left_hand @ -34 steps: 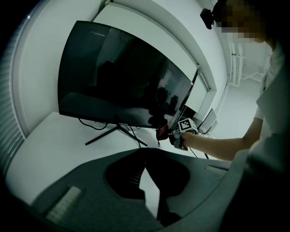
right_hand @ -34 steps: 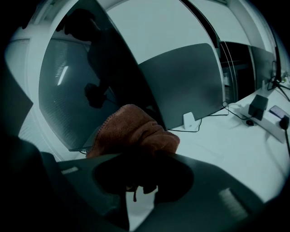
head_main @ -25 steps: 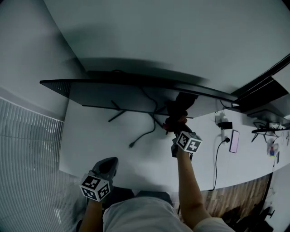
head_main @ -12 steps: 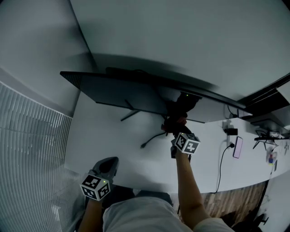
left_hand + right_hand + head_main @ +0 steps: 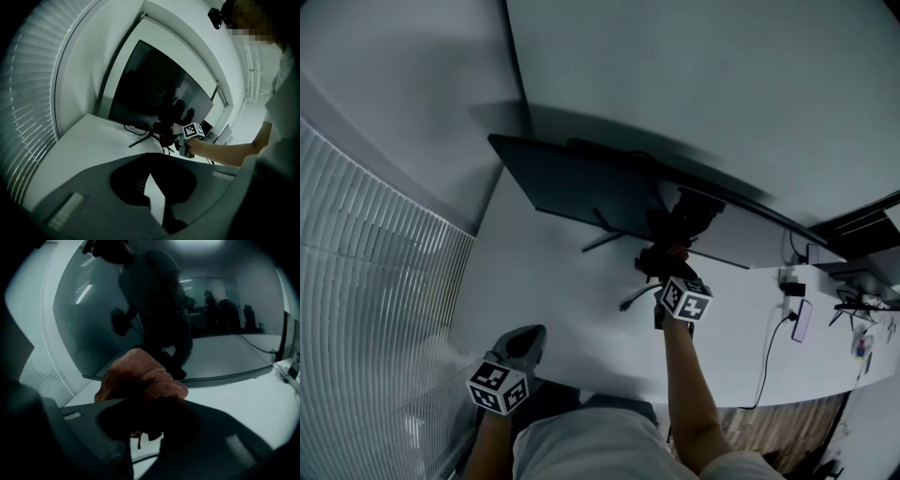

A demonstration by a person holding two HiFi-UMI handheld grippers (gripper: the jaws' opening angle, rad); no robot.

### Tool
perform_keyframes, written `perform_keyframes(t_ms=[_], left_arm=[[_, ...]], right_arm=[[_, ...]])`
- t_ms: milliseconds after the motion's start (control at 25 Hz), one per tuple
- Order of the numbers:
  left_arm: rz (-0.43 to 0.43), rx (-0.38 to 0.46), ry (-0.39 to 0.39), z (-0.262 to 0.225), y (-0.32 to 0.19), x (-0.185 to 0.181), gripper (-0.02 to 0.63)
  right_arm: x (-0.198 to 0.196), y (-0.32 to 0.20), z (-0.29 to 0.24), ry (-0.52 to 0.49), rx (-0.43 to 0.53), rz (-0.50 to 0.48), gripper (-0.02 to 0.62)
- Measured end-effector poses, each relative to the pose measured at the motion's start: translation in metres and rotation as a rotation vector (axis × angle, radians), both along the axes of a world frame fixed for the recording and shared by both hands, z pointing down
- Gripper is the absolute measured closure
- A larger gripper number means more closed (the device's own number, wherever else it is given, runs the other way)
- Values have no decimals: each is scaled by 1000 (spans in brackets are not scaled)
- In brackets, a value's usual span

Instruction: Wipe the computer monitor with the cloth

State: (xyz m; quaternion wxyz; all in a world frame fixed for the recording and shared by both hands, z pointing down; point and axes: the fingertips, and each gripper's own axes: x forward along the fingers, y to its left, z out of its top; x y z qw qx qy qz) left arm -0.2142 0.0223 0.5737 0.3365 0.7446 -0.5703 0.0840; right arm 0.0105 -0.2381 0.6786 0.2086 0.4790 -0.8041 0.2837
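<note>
One monitor [image 5: 581, 192], one cloth [image 5: 140, 376] — the cloth between the right tongs [image 5: 144, 411]

A white tabletop [image 5: 544, 281] is set against a plain pale wall [image 5: 722, 84]. A vertical corner line [image 5: 517, 66] is seen where that wall meets a second wall [image 5: 403, 84] at the left. Below this left wall, closely spaced slatted blinds [image 5: 366, 300] are hung, and they run down beside the tabletop's left edge. A broad, soft shadow [image 5: 609, 131] is cast on the rear wall. At the lower right, past the tabletop's front edge, a wood-plank floor [image 5: 783, 427] is shown. The room is lit dimly, in a cool grey-blue tone.
</note>
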Motion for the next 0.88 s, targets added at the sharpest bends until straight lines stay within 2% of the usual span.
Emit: perform_keyframes(t_ms=[680,880], left_arm=[[-123,0,18,8,36,-83,598],[-158,-4,22,11,46,-95,597]], right_arm=[[-132,16,0,22,8,-147,477],[-164,23,1,14,5,-201,477]])
